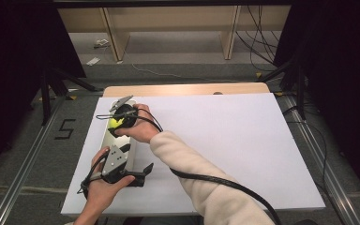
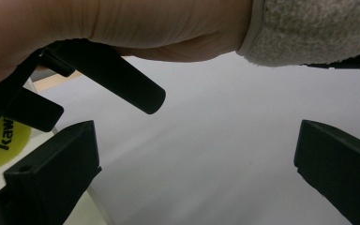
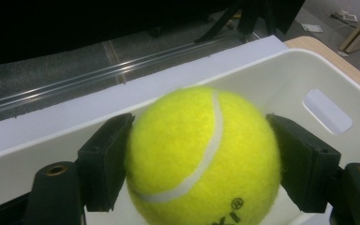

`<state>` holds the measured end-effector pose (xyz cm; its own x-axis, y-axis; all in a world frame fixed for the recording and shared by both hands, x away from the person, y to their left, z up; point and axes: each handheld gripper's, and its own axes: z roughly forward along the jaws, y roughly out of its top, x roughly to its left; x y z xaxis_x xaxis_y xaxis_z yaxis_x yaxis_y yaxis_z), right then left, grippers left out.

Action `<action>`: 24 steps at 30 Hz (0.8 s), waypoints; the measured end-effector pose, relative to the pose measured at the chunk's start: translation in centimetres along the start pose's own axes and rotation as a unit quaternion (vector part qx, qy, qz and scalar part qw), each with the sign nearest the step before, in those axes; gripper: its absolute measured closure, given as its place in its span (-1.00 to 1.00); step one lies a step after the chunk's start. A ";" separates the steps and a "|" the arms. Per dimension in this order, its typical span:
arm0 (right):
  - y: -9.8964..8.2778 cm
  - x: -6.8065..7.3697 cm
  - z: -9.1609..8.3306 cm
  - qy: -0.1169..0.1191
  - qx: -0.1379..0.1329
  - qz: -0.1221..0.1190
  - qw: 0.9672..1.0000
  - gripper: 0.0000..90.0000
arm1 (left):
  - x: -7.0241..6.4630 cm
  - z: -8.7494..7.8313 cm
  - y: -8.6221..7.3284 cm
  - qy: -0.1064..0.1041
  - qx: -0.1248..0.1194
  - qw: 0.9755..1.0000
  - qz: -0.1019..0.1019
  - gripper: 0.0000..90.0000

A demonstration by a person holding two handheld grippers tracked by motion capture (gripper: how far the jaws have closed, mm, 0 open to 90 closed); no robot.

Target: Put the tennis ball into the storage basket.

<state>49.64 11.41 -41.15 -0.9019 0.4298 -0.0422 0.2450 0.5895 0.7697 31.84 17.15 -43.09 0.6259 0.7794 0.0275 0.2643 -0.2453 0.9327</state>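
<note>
Your right gripper [image 3: 201, 159] has its fingers [image 3: 105, 159] pinching a fuzzy yellow-green tennis ball [image 3: 201, 154], one black pad pressed flat against each side of the felt, with the curved white seam running down the ball's front and part of a black printed mark showing low on it. You hold the ball just above the inside of a smooth white plastic bin [image 3: 281, 79], a rectangular tub with rounded corners and an oblong handle cut-out in its end wall. From the high view the bin [image 1: 107, 137] lies near the left edge of the white-covered table [image 1: 225, 145], lengthwise toward you, and your right gripper [image 1: 120, 123] sits over its far half with the ball [image 1: 117, 123] between its tips. Your left gripper [image 2: 192, 164] rests at the bin's near end with its fingers [image 2: 56, 173] spread wide and nothing between them; in the high view it [image 1: 136, 174] points rightward across the matte sheet. To the right of the bin the table lies flat and open all the way to its far and right edges, while the bin's long left wall runs close to the sheet's left edge.
</note>
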 end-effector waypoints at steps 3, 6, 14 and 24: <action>0.0 0.0 0.1 -0.001 0.002 0.001 1.000 -0.40 | 0.0 0.0 0.0 0.000 0.000 1.000 -0.001 -1.00; 0.0 -0.1 0.3 -0.002 0.001 0.000 1.000 -0.40 | 0.0 0.0 0.0 0.000 0.000 1.000 -0.001 -1.00; 0.0 0.0 0.5 -0.004 0.004 0.002 1.000 -0.40 | 0.1 0.0 0.0 0.000 0.000 1.000 0.000 -1.00; 0.0 0.1 0.7 -0.004 0.009 0.004 1.000 -0.40 | 0.1 0.0 0.0 0.001 0.000 1.000 0.001 -1.00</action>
<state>49.77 11.91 -41.64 -0.8970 0.4402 -0.0407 0.2588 0.5976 0.7589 31.86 17.24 -43.11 0.6253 0.7798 0.0291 0.2642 -0.2467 0.9324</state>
